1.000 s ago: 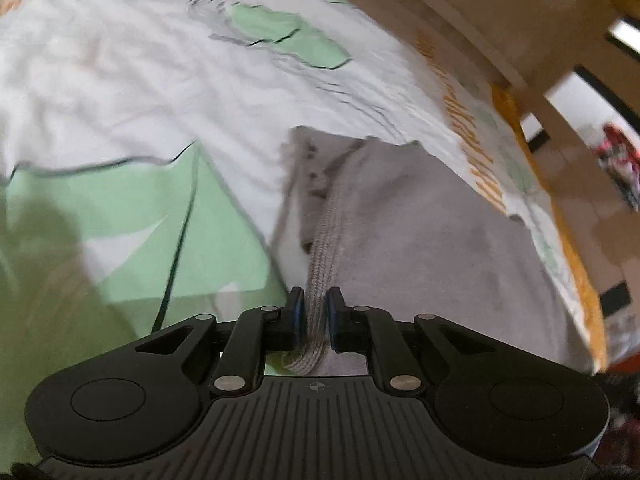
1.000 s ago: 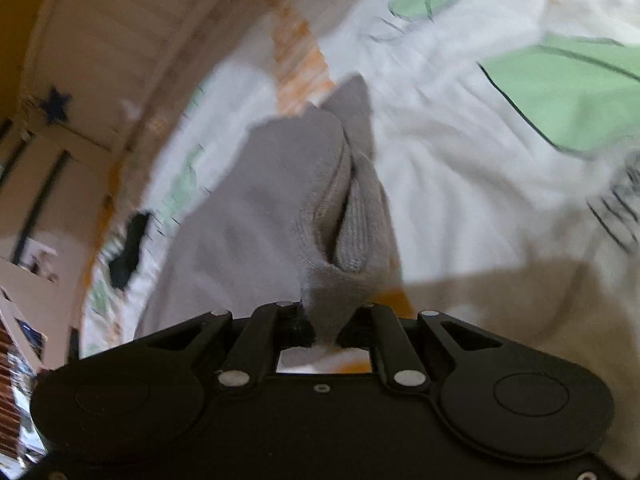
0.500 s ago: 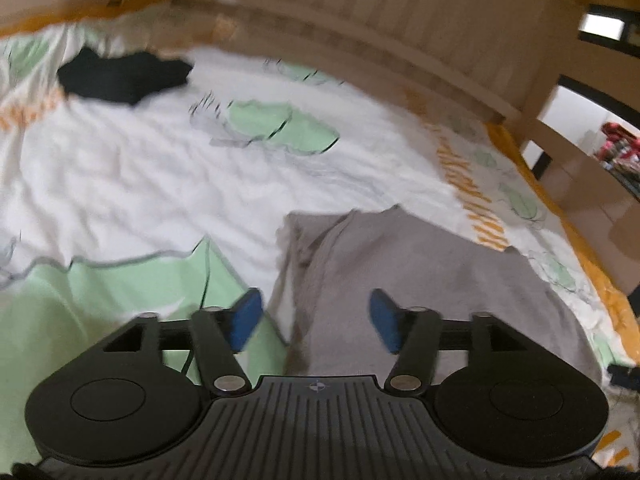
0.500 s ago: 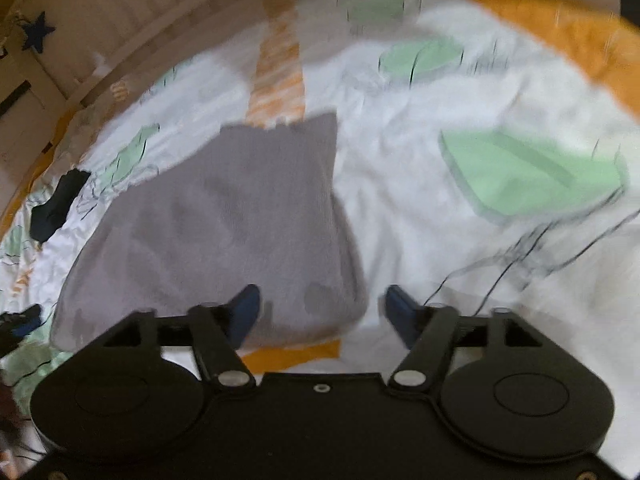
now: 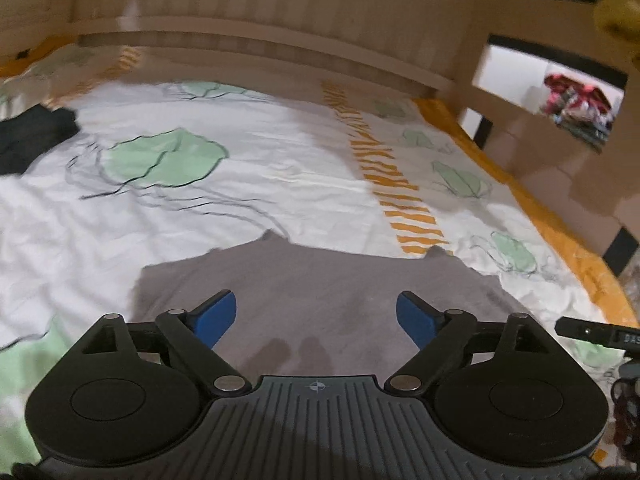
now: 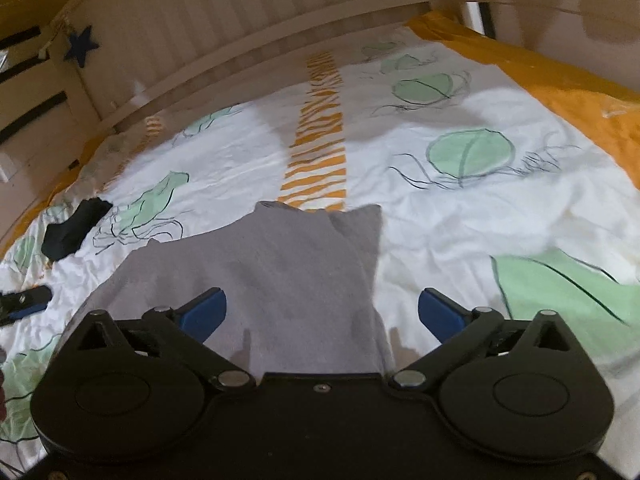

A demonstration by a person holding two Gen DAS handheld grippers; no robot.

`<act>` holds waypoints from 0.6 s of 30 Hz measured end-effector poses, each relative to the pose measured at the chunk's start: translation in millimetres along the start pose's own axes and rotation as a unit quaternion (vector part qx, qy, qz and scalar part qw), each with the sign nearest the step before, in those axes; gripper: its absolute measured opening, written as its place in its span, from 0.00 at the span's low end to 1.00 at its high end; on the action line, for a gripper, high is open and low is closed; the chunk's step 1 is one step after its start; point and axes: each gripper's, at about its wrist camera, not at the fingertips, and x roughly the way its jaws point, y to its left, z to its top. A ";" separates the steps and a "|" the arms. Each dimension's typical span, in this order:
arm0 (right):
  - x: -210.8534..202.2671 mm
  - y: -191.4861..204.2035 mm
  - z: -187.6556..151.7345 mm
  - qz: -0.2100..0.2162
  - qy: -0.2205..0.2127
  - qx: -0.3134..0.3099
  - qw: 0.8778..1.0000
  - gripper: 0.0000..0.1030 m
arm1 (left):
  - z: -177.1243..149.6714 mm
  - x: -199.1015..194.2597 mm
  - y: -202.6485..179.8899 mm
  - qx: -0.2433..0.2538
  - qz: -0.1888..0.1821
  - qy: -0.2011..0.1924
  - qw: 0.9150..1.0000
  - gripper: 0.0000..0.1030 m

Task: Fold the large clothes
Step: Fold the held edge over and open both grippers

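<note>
A grey garment (image 5: 320, 292) lies folded flat on the bed's white patterned sheet (image 5: 240, 184). My left gripper (image 5: 316, 316) is open and empty, raised above the garment's near part. In the right wrist view the same grey garment (image 6: 272, 272) lies on the sheet (image 6: 460, 220). My right gripper (image 6: 322, 312) is open and empty, raised above the garment's right side. The tip of the right gripper (image 5: 600, 334) shows at the right edge of the left wrist view, and the tip of the left gripper (image 6: 24, 302) at the left edge of the right wrist view.
A black garment (image 5: 28, 140) lies at the far left of the bed; it also shows in the right wrist view (image 6: 74, 230). A slatted wooden bed frame (image 5: 280, 20) runs along the far side. An orange border (image 6: 560, 88) edges the sheet at the right.
Both grippers let go of the grey garment's edges, opened wide and lifted back. The garment dropped and now lies flat on the sheet.
</note>
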 end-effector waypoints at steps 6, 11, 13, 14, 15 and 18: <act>30.8 5.5 17.4 -0.021 0.002 -0.039 0.999 1.00 | 3.1 47.9 -20.2 0.027 0.022 0.022 0.999 0.85; 65.5 0.3 28.3 -0.039 0.030 -0.058 0.997 1.00 | -9.9 93.7 -13.6 0.043 0.062 0.079 0.994 0.85; 78.3 -3.3 30.7 -0.045 0.045 -0.060 0.996 1.00 | -19.0 106.6 -11.1 0.061 0.066 0.090 0.992 0.90; 85.1 -4.9 31.8 -0.048 0.052 -0.062 0.996 1.00 | -22.4 106.5 -13.0 0.075 0.070 0.083 0.991 0.91; 91.4 -6.6 32.9 -0.053 0.058 -0.066 0.995 1.00 | -25.0 105.7 -15.0 0.082 0.075 0.079 0.991 0.91; 109.1 -16.1 34.5 -0.063 0.075 -0.065 0.993 0.99 | -27.7 103.5 -17.6 0.082 0.081 0.073 0.991 0.92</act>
